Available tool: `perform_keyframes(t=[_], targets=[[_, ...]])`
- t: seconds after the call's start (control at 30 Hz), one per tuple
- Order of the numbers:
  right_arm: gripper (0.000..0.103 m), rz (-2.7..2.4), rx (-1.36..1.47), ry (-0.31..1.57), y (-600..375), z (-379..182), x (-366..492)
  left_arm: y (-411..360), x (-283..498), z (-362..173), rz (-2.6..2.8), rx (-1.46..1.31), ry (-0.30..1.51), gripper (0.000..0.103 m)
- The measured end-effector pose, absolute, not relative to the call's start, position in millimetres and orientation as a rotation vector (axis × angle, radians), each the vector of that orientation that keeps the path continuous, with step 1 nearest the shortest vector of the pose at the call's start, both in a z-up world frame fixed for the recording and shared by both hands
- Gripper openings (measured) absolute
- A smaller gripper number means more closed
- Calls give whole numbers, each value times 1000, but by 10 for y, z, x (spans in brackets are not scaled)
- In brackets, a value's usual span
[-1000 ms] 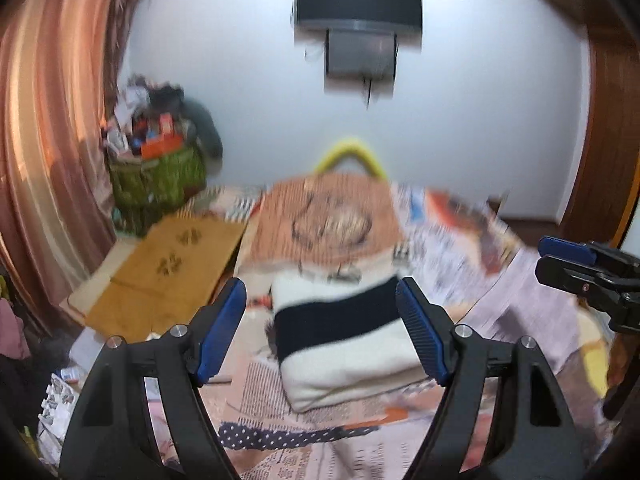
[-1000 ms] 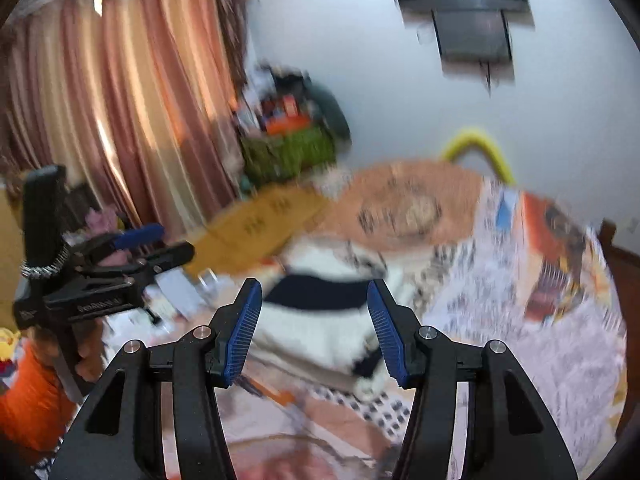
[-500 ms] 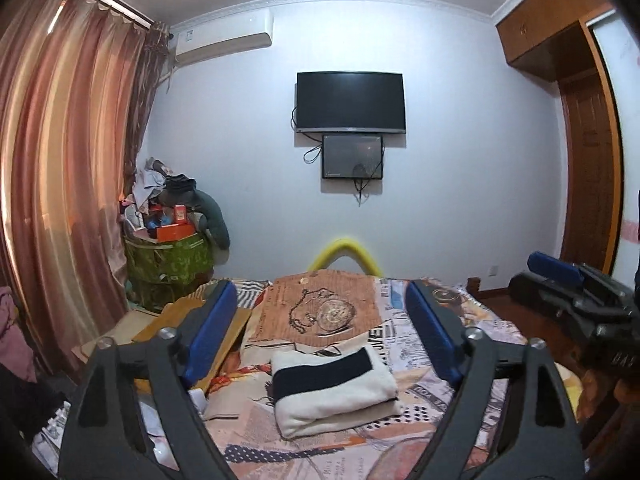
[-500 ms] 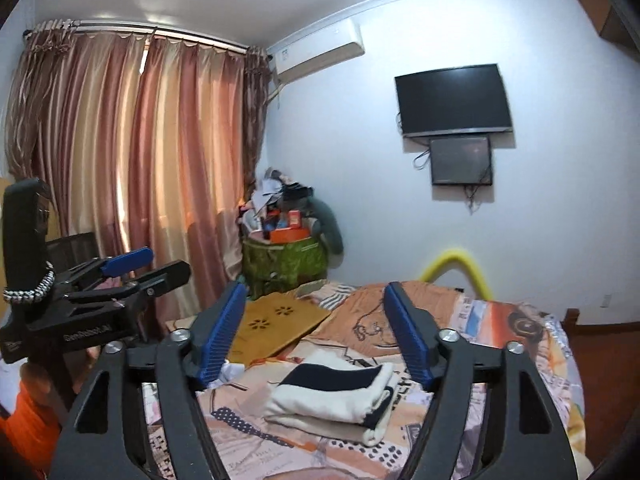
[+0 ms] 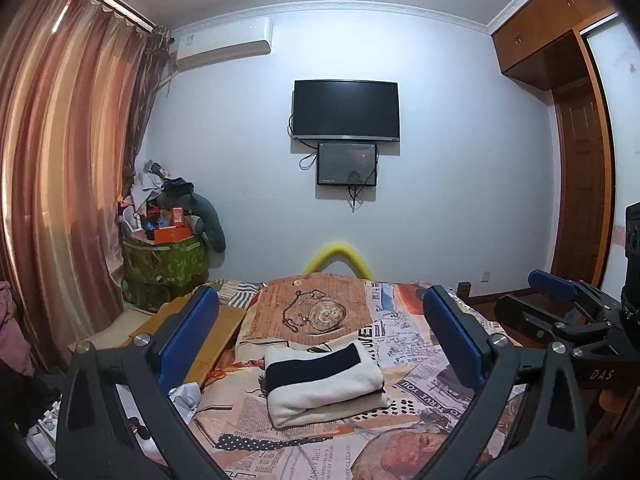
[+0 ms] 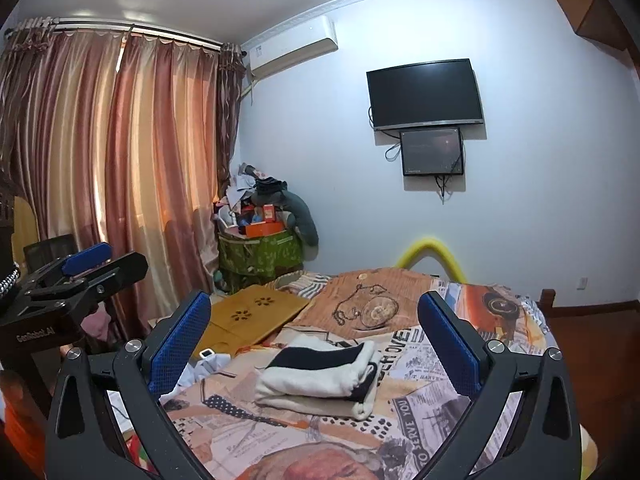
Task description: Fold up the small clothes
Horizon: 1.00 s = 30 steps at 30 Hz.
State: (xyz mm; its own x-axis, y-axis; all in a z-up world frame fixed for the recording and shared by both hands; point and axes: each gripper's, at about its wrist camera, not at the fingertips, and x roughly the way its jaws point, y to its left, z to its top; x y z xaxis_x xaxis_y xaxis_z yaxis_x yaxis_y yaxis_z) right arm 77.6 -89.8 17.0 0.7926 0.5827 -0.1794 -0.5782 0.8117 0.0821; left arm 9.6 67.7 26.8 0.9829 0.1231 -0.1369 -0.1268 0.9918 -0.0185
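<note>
A folded cream garment with a dark navy band (image 5: 320, 380) lies on the patterned bedspread (image 5: 404, 336); it also shows in the right wrist view (image 6: 320, 374). My left gripper (image 5: 320, 336) is open and empty, held back from and above the garment. My right gripper (image 6: 316, 340) is open and empty too, also held back from it. The right gripper shows at the right edge of the left wrist view (image 5: 560, 304). The left gripper shows at the left of the right wrist view (image 6: 88, 268).
A wooden lap board (image 6: 256, 312) lies at the bed's left side. A green bin piled with clutter (image 5: 168, 252) stands in the corner by the curtains (image 6: 120, 184). A TV (image 5: 346, 110) hangs on the far wall. A yellow foam arc (image 5: 338, 258) rises behind the bed.
Both grippers have pulled back and tilted up from close over the folded garment, so the whole room now shows. The garment stays folded on the bed.
</note>
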Motion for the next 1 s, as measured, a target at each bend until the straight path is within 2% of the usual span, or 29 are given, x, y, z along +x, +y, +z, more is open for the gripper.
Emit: perform_keyframes(t=[1.0], targets=[[103,608,-8,223,-884,138,744,739,191,191,111,-45,164,103]])
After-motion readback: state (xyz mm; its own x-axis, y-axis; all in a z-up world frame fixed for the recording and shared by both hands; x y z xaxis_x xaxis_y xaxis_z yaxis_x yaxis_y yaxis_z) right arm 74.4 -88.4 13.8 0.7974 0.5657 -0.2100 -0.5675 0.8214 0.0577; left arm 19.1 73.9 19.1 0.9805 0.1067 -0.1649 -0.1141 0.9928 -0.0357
